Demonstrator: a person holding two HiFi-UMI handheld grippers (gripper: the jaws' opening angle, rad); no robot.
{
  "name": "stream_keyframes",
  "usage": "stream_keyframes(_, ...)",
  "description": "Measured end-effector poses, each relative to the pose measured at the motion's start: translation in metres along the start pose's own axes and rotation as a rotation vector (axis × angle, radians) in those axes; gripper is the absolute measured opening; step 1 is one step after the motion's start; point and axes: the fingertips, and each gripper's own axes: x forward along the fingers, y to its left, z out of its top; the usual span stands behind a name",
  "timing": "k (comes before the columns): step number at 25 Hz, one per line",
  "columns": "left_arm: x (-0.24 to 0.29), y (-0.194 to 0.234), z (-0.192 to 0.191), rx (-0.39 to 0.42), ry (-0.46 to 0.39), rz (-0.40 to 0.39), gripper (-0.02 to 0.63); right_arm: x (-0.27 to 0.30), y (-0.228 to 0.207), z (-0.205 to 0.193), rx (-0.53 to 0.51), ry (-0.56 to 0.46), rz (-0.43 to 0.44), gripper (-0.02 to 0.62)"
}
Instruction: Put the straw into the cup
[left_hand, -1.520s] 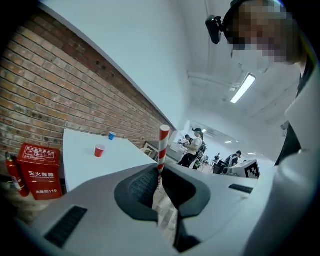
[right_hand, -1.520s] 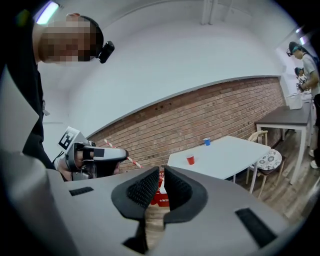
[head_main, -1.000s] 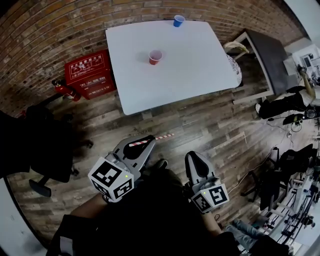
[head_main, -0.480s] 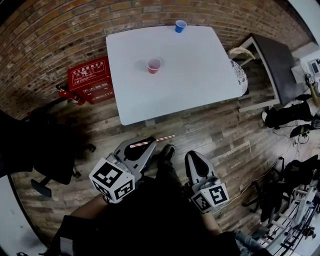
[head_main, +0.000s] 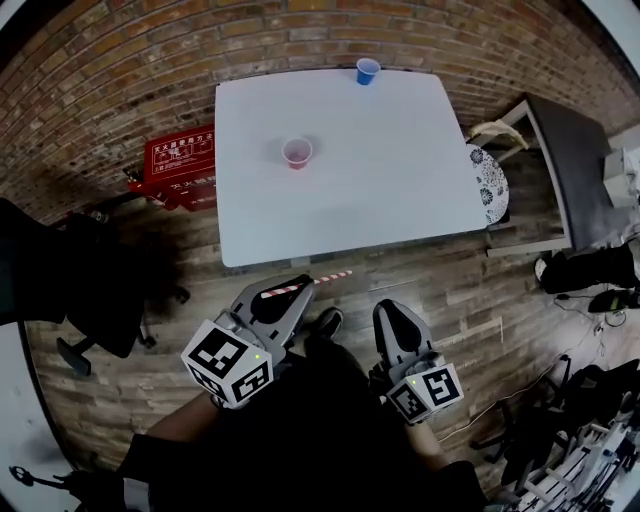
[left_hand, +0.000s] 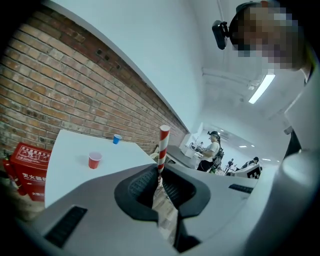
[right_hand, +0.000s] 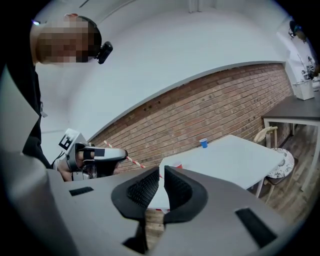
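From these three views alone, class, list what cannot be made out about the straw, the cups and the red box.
Lower end of the straw: left gripper view, hidden between the left gripper's pads.
Contents of the red cup: head view, too small.
Contents of the blue cup: head view, too small.
Print on the red box: head view, too small and blurred.

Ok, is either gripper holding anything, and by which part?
The left gripper grips the straw near one end; most of its length sticks out past the jaws. The right gripper holds nothing.
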Motion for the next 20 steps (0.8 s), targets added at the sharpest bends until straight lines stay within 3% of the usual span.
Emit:
stream_keyframes(7, 0.031, -0.017, 0.014, 0.005, -0.047, 0.087, 0.038, 0.002, -0.035, 0.036, 0.006, -0.028, 0.096, 0.052)
stream_keyframes(20, 0.041, -0.020, 0.027, 0.000, -0.087, 0.214, 0.038, 0.015, -0.065, 0.045, -0.004, 0.033, 0.190, 0.052)
